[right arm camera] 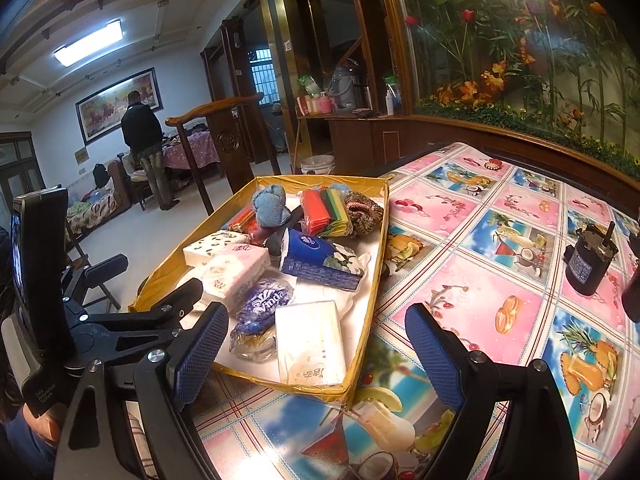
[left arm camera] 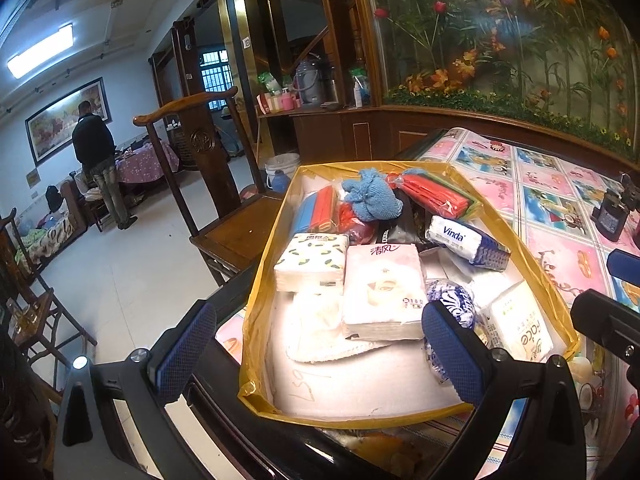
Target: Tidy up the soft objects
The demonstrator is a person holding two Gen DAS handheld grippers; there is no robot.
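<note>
Ahead of both claws: a yellow-lined tray (left arm camera: 532,280) of soft things on a patterned tablecloth (right arm camera: 500,280).
Left claw (left arm camera: 320,356): jaws wide apart, holding nothing, hanging over the tray's near end.
Right claw (right arm camera: 316,356): jaws wide apart, empty, over the tray's near right corner.
Tissue packs: a white pack (left arm camera: 384,292) between the left fingers' line, a blue pack (right arm camera: 316,264) beyond the right claw.
Blue cloth (left arm camera: 370,196): at the far end.
Red bag (left arm camera: 436,196): beside that cloth.

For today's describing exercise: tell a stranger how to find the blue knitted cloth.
Start at the yellow-lined tray on the patterned tablecloth. At its far end, between two packs of red cloths, sits the blue knitted cloth, the only fuzzy, bunched-up, unwrapped item.
</note>
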